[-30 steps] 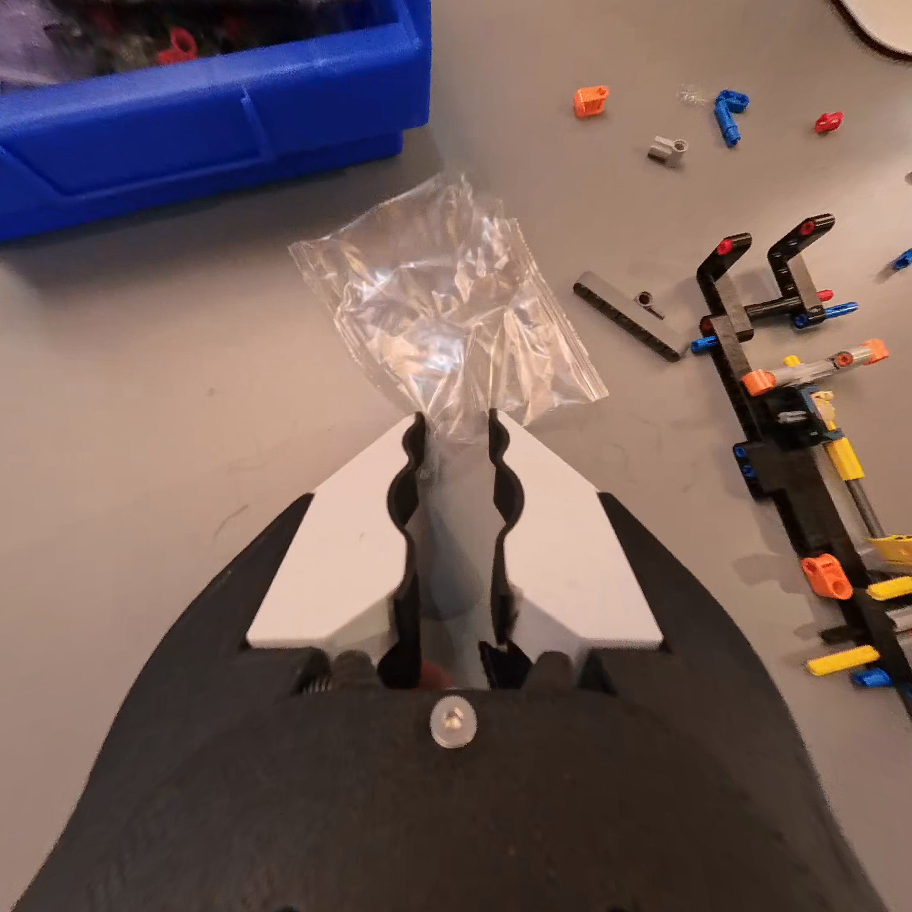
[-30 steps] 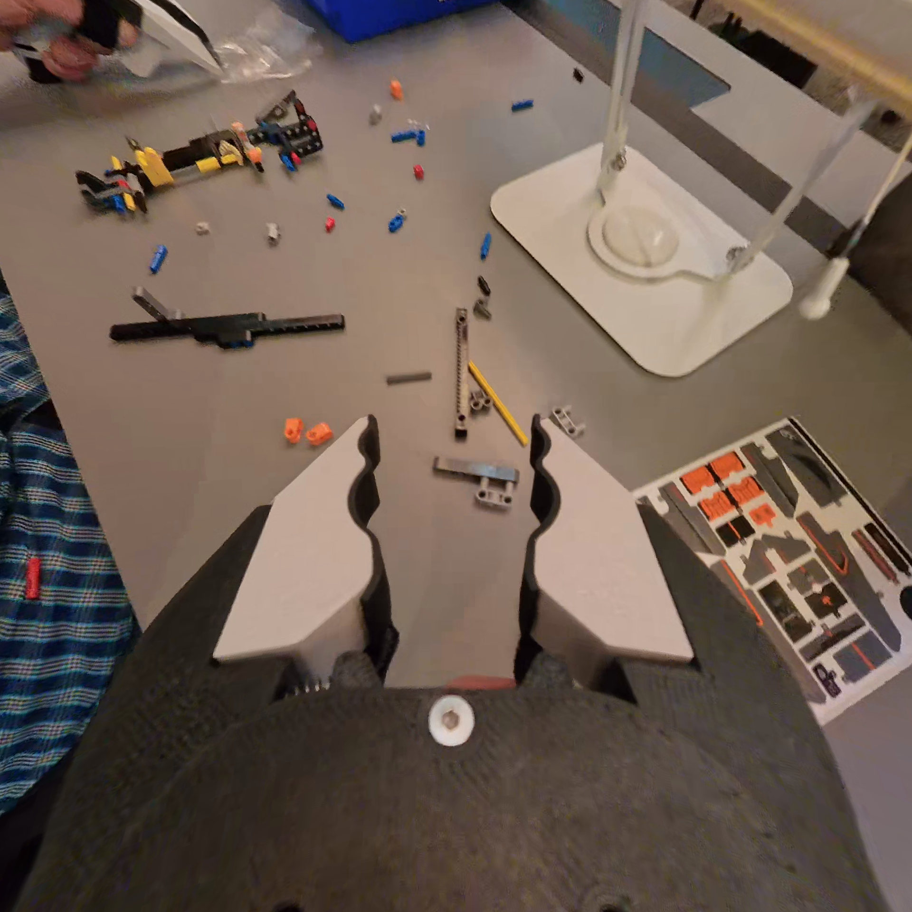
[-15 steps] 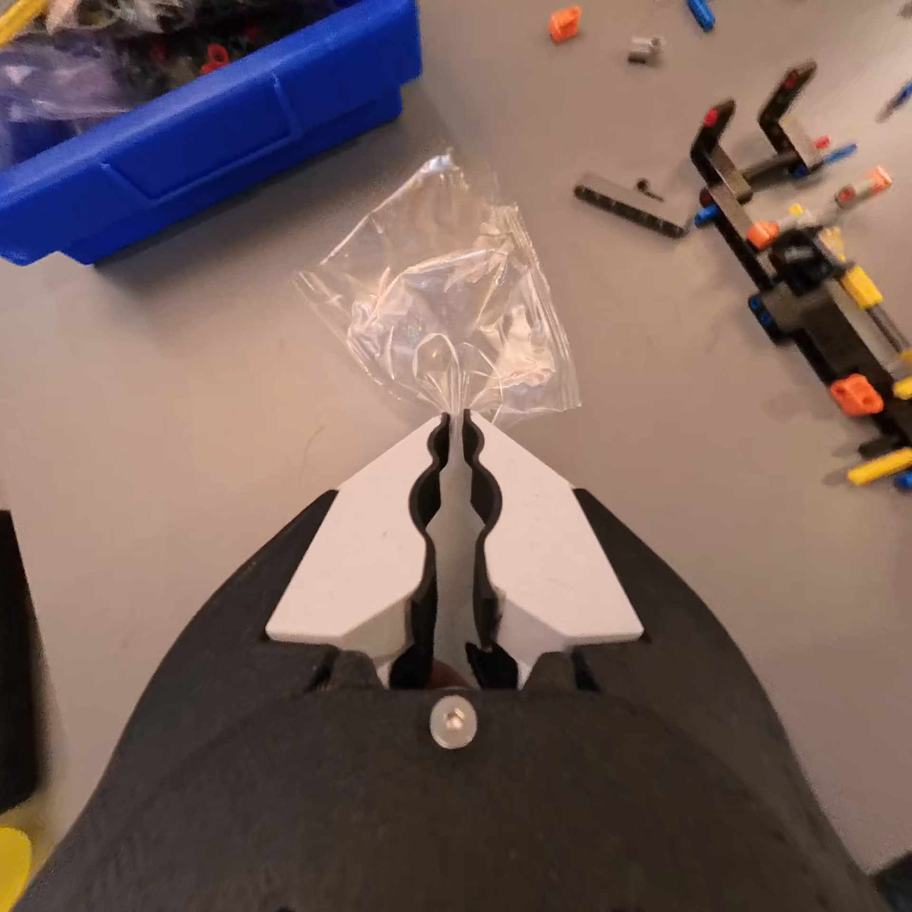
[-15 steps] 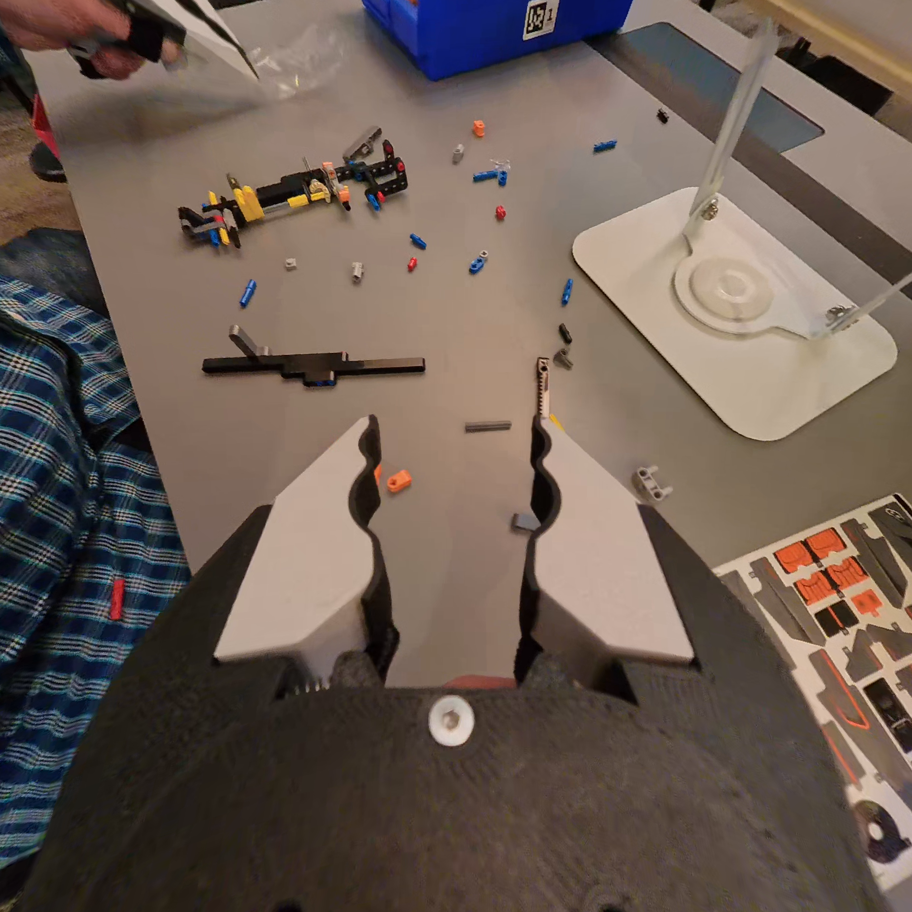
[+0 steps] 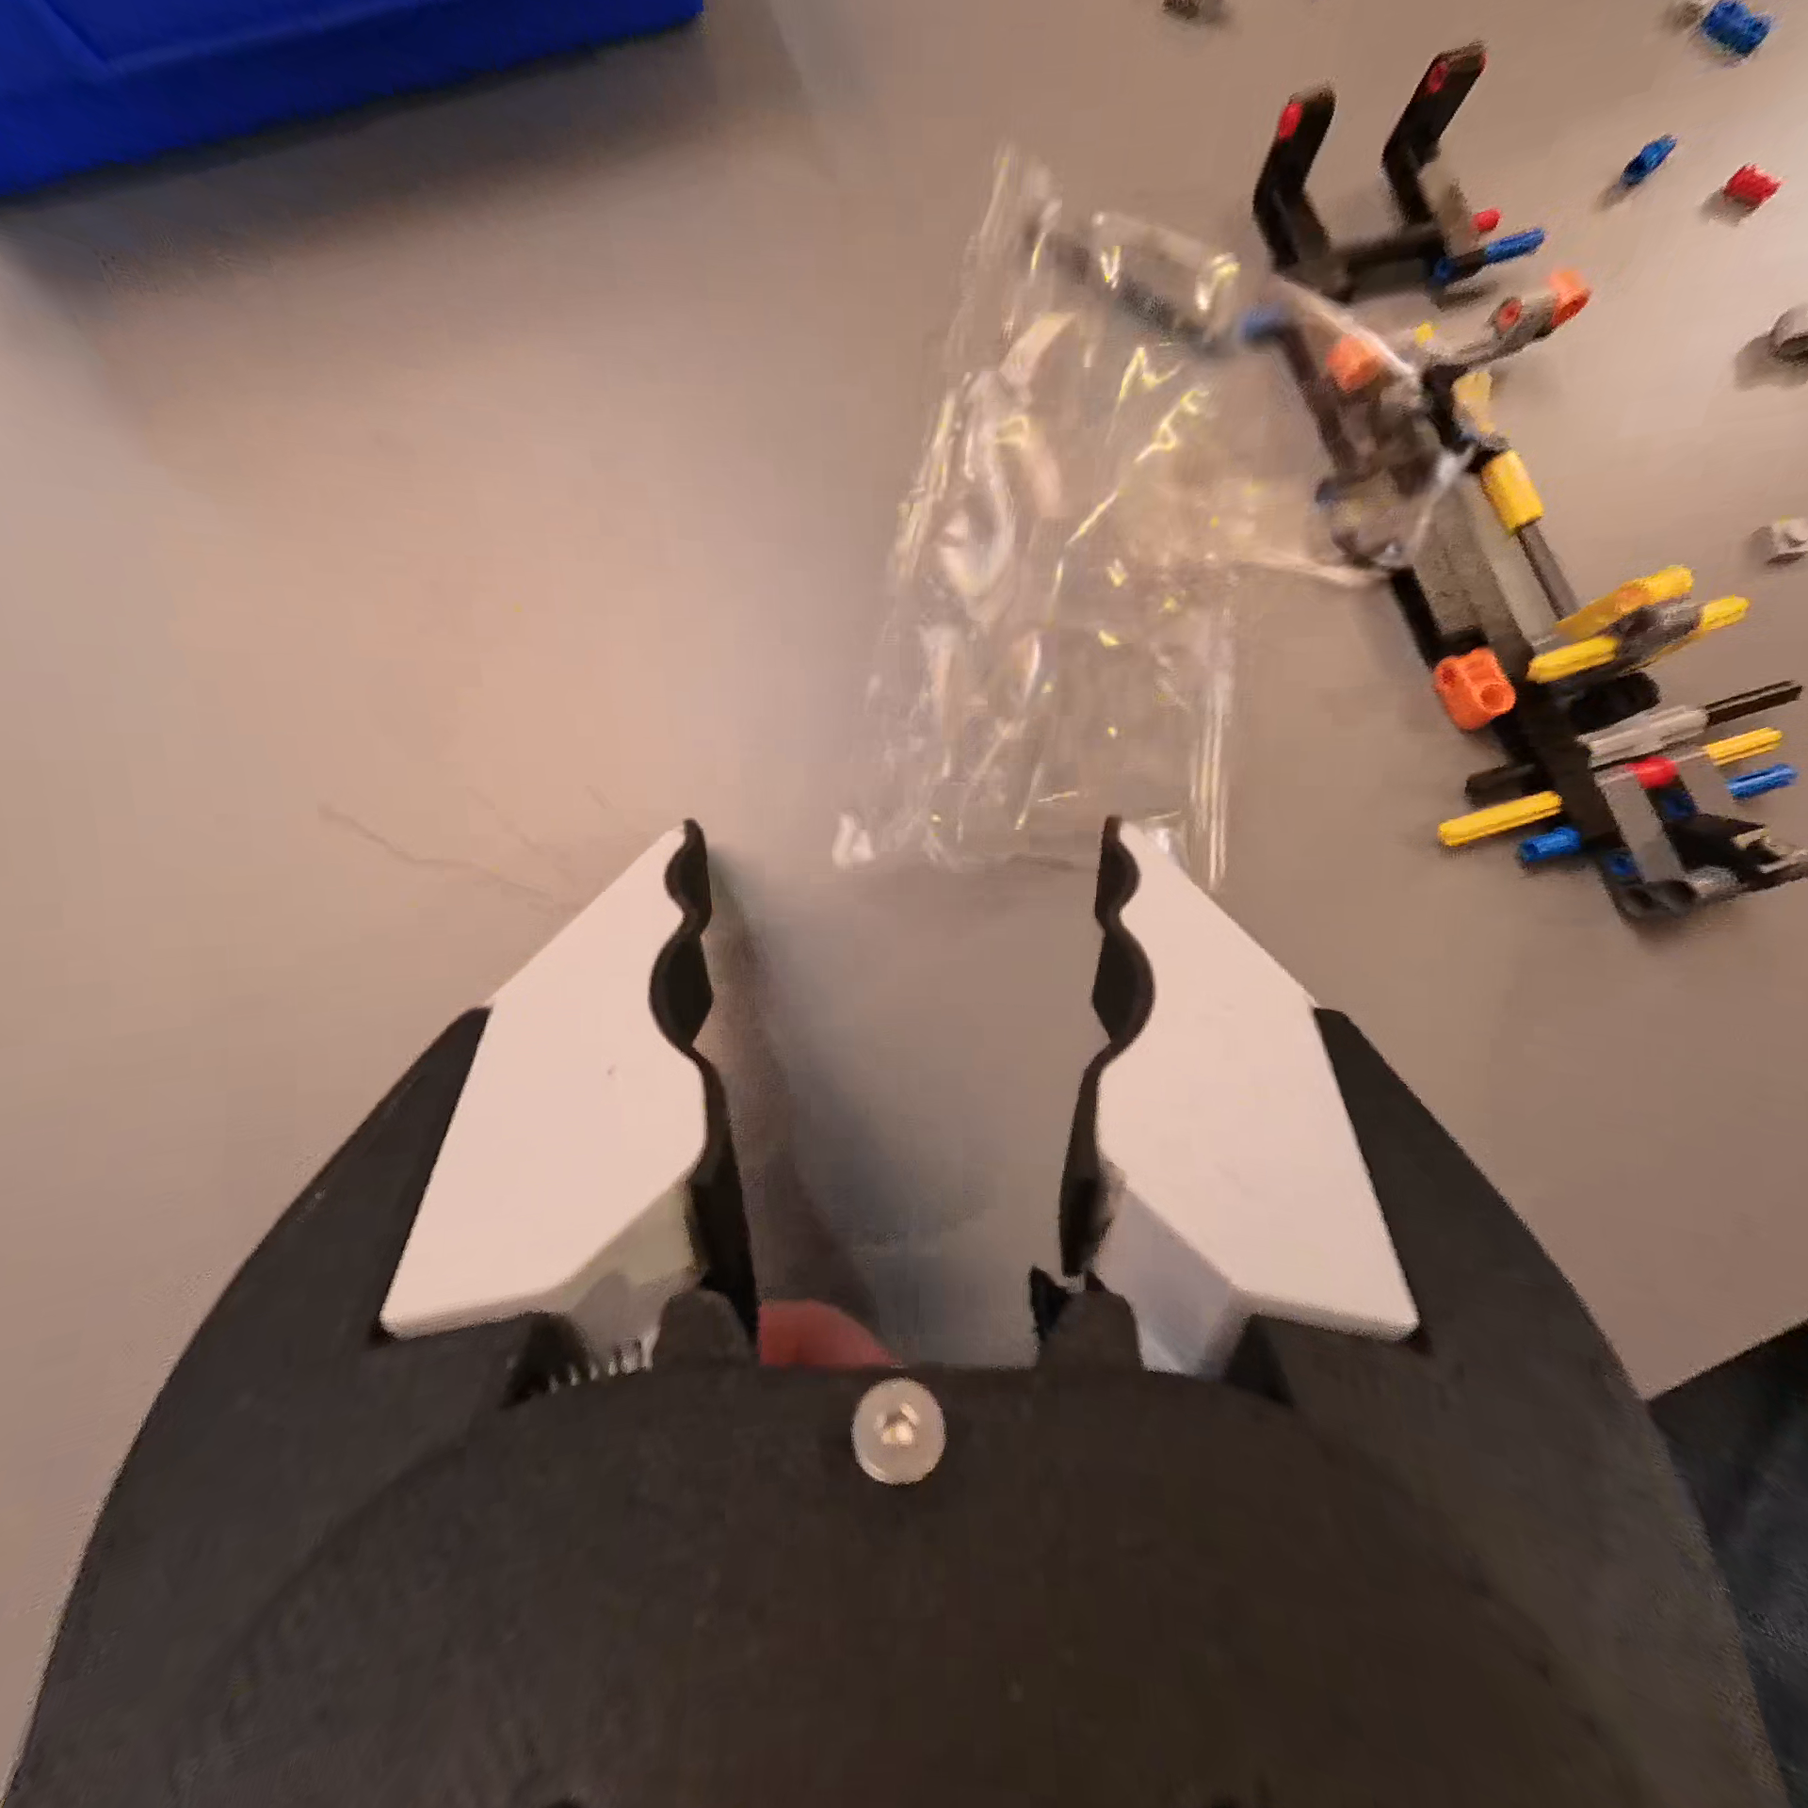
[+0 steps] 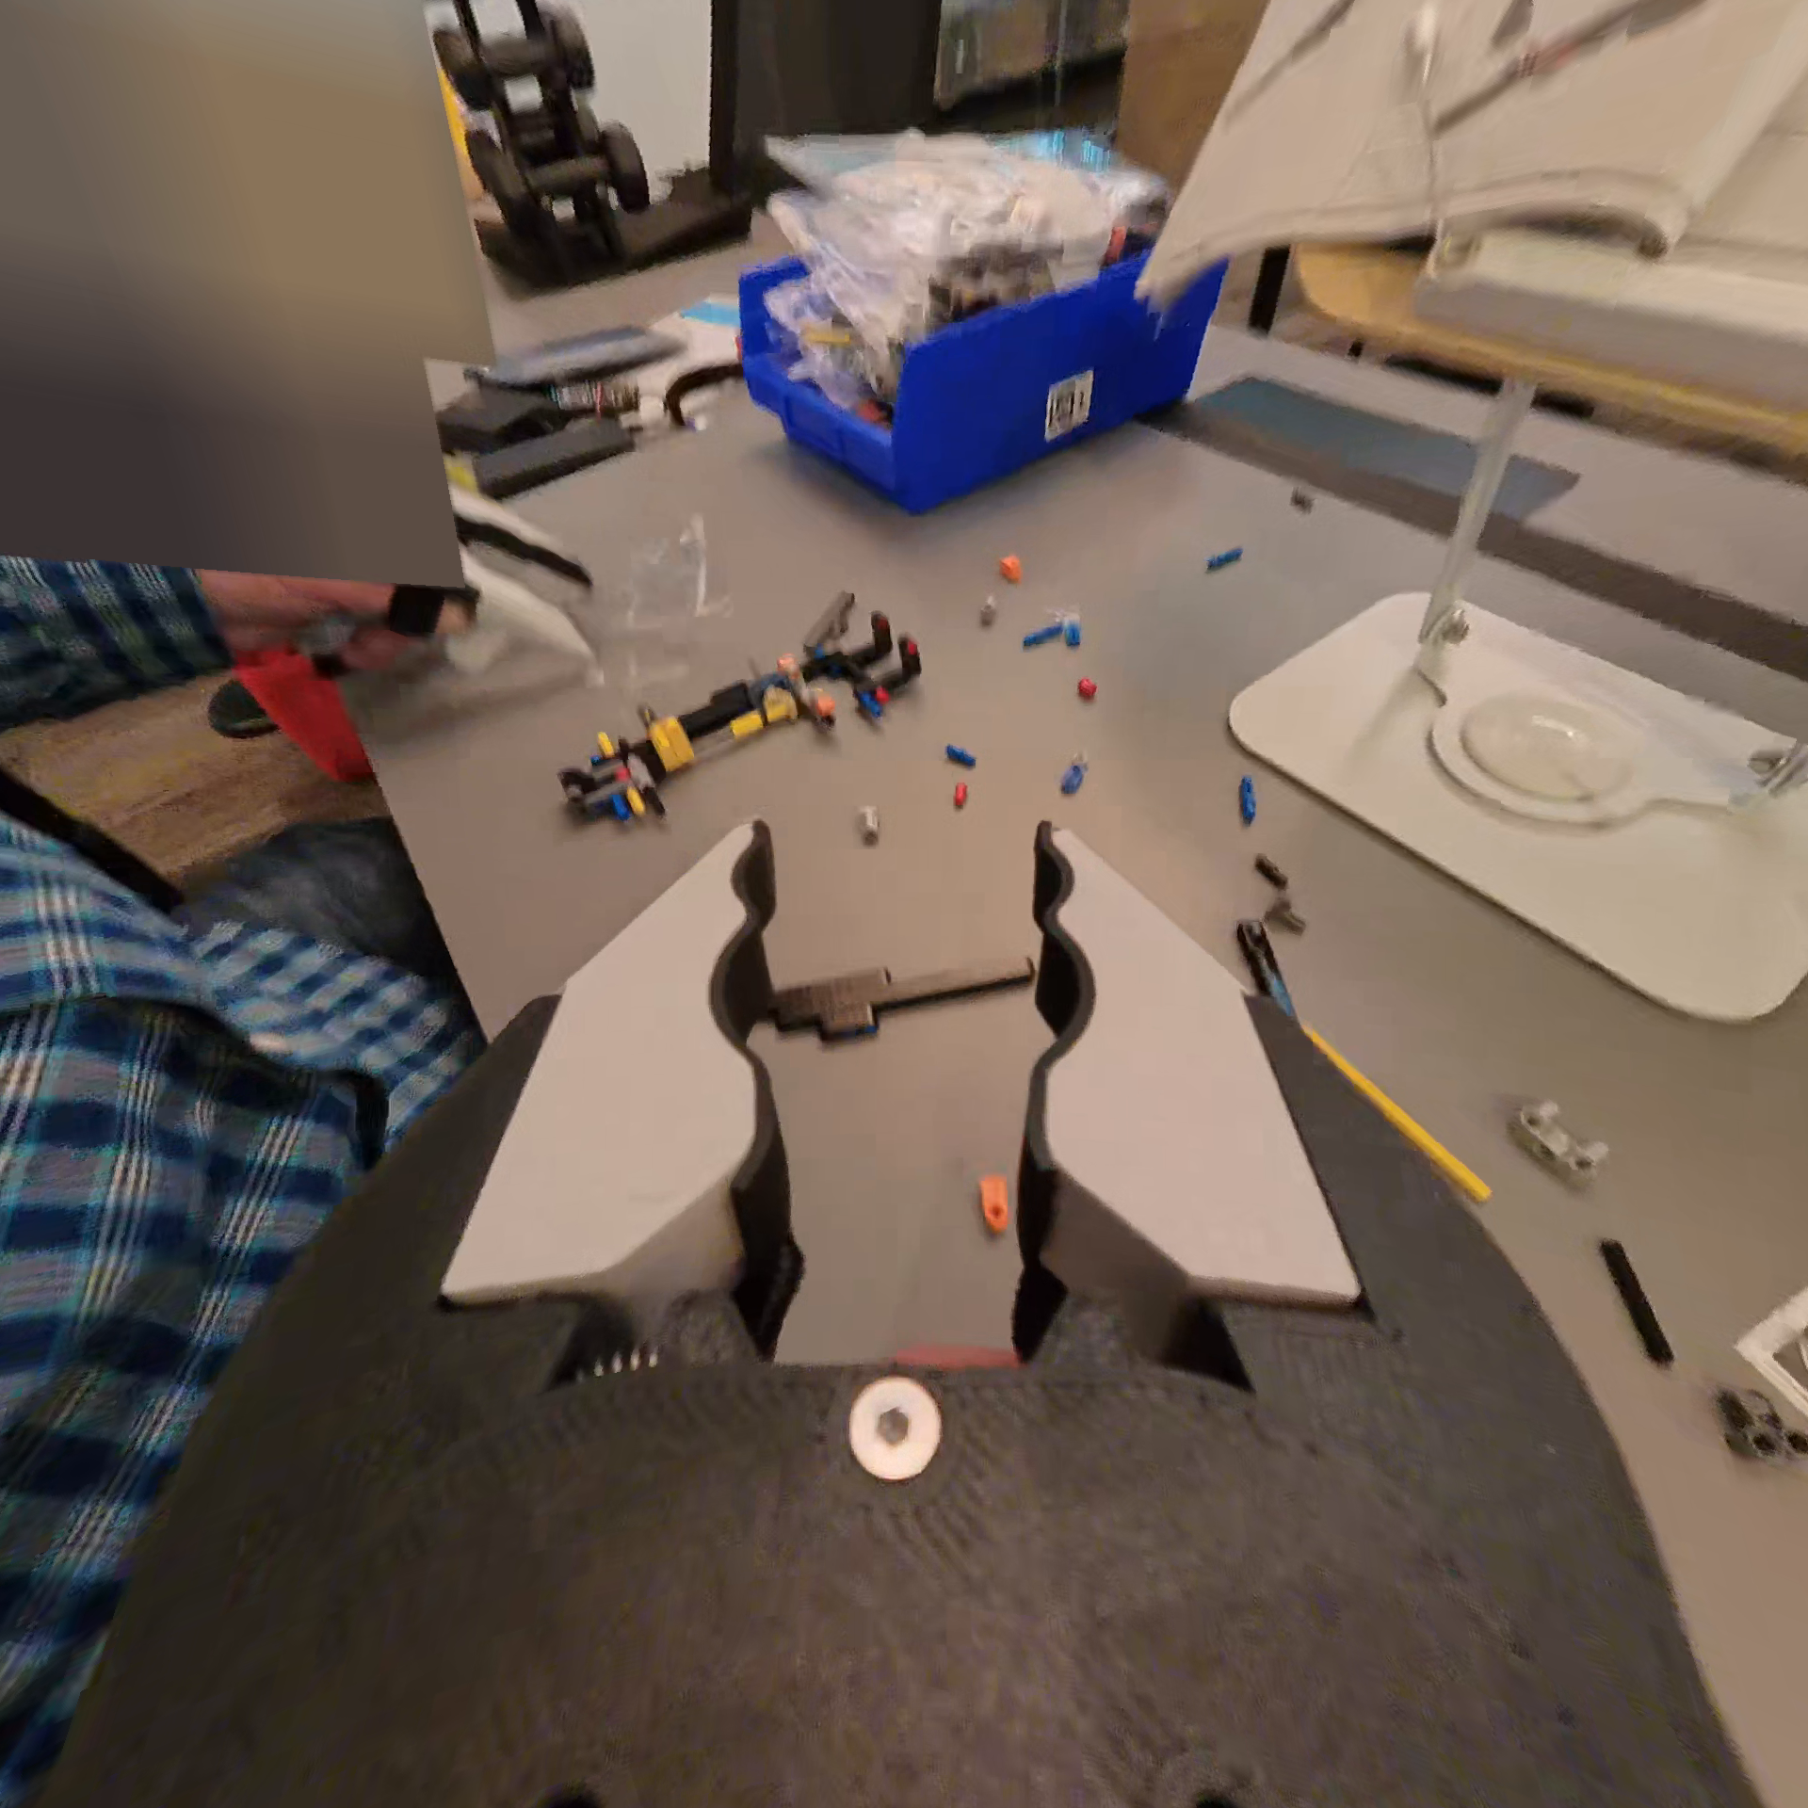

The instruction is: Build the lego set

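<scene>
My left gripper point(image 5: 900, 841) is open and empty above the grey table. A clear plastic bag point(image 5: 1066, 548) is loose just ahead and right of its tips, blurred, with its far edge over a partly built black, yellow and orange lego assembly point(image 5: 1526, 587). My right gripper point(image 6: 900, 841) is open and empty, held above a long black beam assembly point(image 6: 900, 993) and an orange piece point(image 6: 993, 1198). The right wrist view also shows the lego assembly point(image 6: 744, 719), the bag point(image 6: 665, 597) and the left gripper point(image 6: 587, 626) far off at the left.
A blue bin point(image 6: 978, 411) full of bagged parts stands at the back, also seen in the left wrist view point(image 5: 293, 68). A white stand base point(image 6: 1468, 832) is at right. Small blue, red and grey pieces point(image 6: 1047, 636), a yellow axle point(image 6: 1399, 1115) and a person's plaid sleeve point(image 6: 147, 1125) are nearby.
My left gripper has opened and let go of the bag, which now sits farther right against the assembly. My right gripper has tilted up and drawn back over the black beam.
</scene>
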Tool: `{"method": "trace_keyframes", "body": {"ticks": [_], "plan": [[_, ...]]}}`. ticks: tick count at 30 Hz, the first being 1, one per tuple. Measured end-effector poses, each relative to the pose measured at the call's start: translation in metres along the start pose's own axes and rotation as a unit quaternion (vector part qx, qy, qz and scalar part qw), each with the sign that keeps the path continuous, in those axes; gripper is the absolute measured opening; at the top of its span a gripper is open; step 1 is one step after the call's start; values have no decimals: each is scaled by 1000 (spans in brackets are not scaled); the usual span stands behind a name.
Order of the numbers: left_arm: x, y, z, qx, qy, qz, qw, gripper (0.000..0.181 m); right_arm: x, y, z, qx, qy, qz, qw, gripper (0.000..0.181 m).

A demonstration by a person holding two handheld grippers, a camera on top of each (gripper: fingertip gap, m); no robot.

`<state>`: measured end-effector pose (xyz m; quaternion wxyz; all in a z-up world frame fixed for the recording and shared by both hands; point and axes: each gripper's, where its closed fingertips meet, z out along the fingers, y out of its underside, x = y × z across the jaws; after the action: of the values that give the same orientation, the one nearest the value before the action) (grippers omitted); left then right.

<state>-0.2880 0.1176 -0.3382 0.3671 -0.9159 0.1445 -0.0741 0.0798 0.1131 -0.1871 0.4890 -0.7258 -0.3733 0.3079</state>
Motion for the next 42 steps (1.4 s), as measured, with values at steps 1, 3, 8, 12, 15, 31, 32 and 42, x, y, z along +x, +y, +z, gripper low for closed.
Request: {"method": "trace_keyframes", "body": {"ticks": [1,3,8,12,15,31,32,42], "plan": [[2,4,2,3,-3,-7,1000,84,-10,-5,5,12,0,-21,1000,47],[7,2,0,21,9,-22,1000,88,-33,5,24,-20,14,-123,992,41],[17,-2,0,34,59,-26,997,92,-58,14,25,-47,25,-249,967,39],[15,-3,-4,44,58,-37,997,102,-62,18,11,-44,27,-284,958,27],[17,11,-13,38,30,-4,999,108,-83,20,5,-35,1,-306,951,19],[42,61,-115,97,-119,56,987,105,-160,46,-64,-29,-75,-341,936,16],[44,65,-123,101,-123,46,986,104,-165,44,-70,-21,-78,-332,940,17],[88,99,-171,110,-143,62,982,93,-143,46,-96,-17,-3,-264,964,23]]}}
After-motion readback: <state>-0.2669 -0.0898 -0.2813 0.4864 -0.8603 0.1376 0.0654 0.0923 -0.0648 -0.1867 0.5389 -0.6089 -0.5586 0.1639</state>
